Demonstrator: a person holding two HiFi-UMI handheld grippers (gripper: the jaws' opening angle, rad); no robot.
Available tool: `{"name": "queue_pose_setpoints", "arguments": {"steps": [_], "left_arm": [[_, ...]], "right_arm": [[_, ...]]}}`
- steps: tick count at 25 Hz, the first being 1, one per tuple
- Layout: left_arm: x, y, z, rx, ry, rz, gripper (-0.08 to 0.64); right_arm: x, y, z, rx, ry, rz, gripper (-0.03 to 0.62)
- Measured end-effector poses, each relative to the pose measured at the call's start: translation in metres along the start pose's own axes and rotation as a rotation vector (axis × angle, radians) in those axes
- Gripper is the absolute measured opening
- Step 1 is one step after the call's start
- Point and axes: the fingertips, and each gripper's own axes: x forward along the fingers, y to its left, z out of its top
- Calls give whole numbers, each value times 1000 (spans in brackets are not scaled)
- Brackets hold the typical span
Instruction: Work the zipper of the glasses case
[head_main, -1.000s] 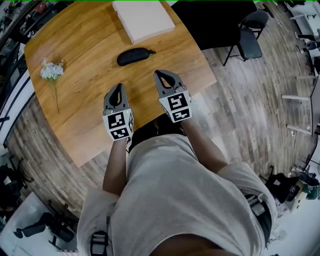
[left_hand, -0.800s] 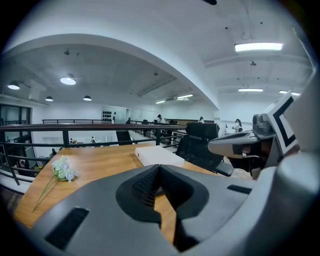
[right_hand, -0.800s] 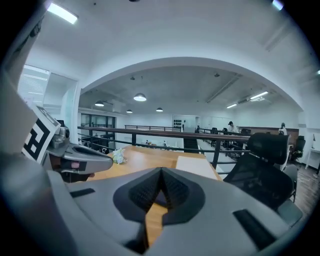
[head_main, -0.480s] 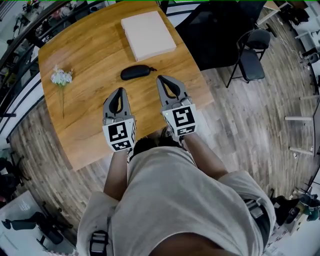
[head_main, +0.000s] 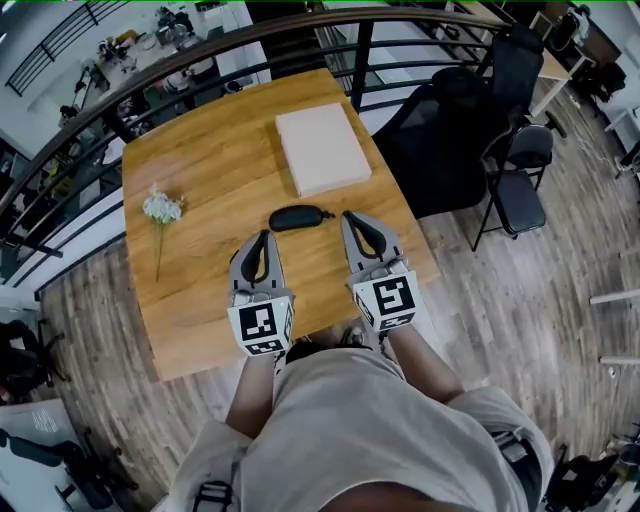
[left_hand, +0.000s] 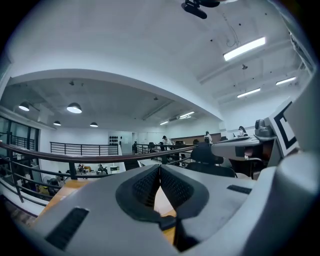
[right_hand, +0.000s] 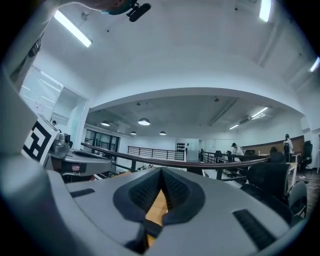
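Left gripper (head_main: 262, 238): jaws closed, empty, at 7 o'clock of the case.
Right gripper (head_main: 353, 218): jaws closed, empty, at 3 o'clock.
Glasses case (head_main: 300, 217): lying on wooden table (head_main: 200, 290).

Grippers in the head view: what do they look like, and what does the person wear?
The left gripper and right gripper are grey, tapering shells with dark inner linings; each carries a white cube with black square markers at its rear. The person wears a light grey short-sleeved shirt.
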Motion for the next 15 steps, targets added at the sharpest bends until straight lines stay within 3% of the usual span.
{"name": "queue_pose_setpoints", "arguments": {"steps": [15], "left_arm": [[8, -11, 2, 7, 5, 4, 25]], "right_arm": [[-3, -19, -3, -3, 9, -3, 25]]}}
